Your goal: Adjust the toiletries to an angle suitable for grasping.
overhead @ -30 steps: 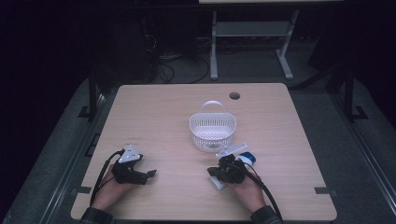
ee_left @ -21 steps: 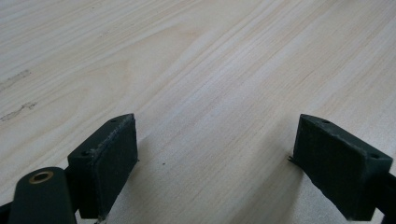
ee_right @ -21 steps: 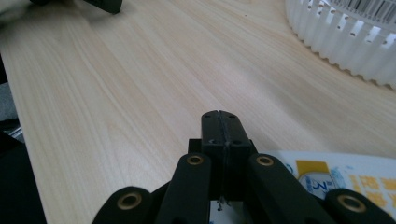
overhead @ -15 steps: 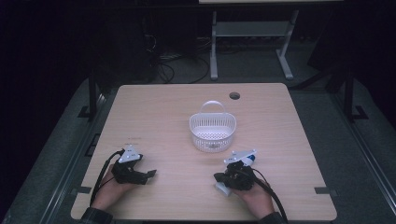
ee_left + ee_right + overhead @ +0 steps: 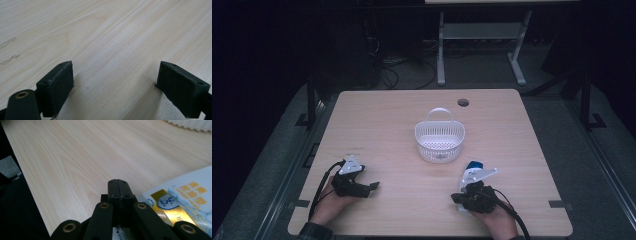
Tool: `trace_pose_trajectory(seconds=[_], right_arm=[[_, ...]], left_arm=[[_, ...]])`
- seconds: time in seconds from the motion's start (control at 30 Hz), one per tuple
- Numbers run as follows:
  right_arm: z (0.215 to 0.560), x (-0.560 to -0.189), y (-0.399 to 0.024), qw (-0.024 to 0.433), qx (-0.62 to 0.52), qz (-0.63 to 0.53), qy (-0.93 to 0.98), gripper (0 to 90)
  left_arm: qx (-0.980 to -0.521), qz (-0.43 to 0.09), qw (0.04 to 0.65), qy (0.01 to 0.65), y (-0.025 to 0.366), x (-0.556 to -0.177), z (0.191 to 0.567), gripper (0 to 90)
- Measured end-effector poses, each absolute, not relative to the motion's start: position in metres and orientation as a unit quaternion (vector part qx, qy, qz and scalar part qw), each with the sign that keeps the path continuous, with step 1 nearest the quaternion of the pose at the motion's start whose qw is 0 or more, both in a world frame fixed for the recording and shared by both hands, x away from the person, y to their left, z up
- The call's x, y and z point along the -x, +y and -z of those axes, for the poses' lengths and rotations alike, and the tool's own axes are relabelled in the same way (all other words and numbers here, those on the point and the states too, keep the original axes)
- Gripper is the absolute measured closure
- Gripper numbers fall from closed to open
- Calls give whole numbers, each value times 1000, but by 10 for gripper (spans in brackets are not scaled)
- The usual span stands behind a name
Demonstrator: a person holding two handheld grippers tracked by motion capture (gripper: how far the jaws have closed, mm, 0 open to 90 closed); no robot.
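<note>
My right gripper rests near the table's front edge, right of centre, with its jaws pressed together. A white and blue packet with gold print lies right beside and under it, its blue end pointing toward the basket. I see nothing between the pads themselves. A white plastic basket with a handle stands in the middle of the table. My left gripper lies at the front left with its jaws wide apart over bare wood.
The light wooden table has a round cable hole at the back right. The basket's scalloped rim shows at the top right of the right gripper view. Dark floor, cables and a white stand lie beyond the table.
My right hand has drawn back from the basket toward the front edge and a little to the right, and the packet has shifted with it. The left hand has stayed put.
</note>
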State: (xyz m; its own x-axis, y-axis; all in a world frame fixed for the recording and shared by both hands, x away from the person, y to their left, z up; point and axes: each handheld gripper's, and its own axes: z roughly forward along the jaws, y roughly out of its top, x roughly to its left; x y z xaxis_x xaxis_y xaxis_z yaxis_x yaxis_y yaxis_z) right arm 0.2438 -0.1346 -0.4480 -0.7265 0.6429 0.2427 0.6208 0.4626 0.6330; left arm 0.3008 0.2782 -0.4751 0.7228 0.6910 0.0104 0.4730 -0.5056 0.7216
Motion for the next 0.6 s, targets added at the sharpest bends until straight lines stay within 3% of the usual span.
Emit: trace_pose_trajectory(seconds=[0.6], right_arm=[[448,-236,-173,35,-391,-342,854,895]], left_arm=[[-853,-151,364,342,278,-301,475,131]])
